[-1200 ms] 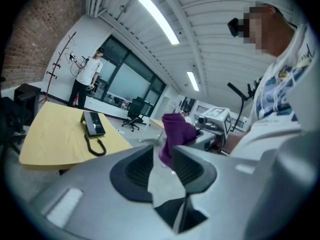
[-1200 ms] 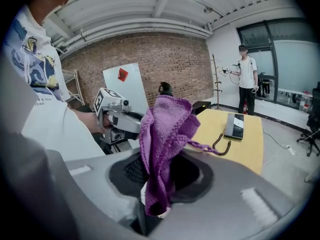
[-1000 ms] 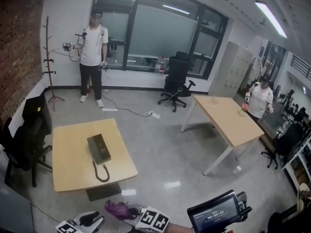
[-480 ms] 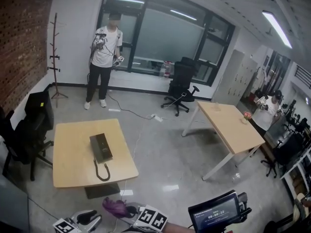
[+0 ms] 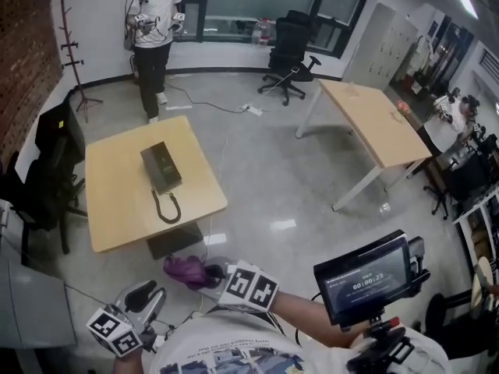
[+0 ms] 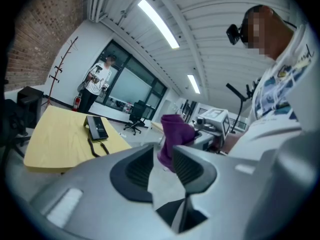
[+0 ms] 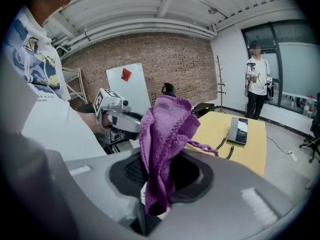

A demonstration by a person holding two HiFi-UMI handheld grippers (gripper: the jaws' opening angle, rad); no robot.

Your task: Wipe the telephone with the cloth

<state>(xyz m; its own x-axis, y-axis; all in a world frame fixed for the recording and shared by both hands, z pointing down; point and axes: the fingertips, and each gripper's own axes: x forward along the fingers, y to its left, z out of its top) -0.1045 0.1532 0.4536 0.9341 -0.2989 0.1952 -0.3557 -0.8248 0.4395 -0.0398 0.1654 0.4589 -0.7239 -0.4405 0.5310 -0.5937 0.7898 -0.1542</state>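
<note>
The black telephone (image 5: 160, 166) lies on a light wooden table (image 5: 117, 209), its corded handset (image 5: 168, 207) beside it toward me. The table is some way ahead of both grippers. My right gripper (image 5: 204, 273) is shut on a purple cloth (image 5: 183, 269), low in the head view. In the right gripper view the cloth (image 7: 165, 129) bunches up out of that gripper (image 7: 160, 171), with the telephone (image 7: 239, 130) beyond. My left gripper (image 5: 148, 298) stands open and empty beside it. In the left gripper view the left gripper (image 6: 161, 156) gapes, and the cloth (image 6: 175, 134) hangs beyond it.
A second table (image 5: 374, 119) stands at the right, with office chairs (image 5: 288, 33) behind it. A black chair (image 5: 54, 162) sits at the left of the telephone table. A person (image 5: 152, 22) stands at the far wall near a coat rack (image 5: 66, 37). Cables (image 5: 253, 109) cross the floor.
The head view has tipped down and come closer, so the telephone table looks nearer and both grippers show more fully. The cloth stays in the right gripper. The far person has shifted.
</note>
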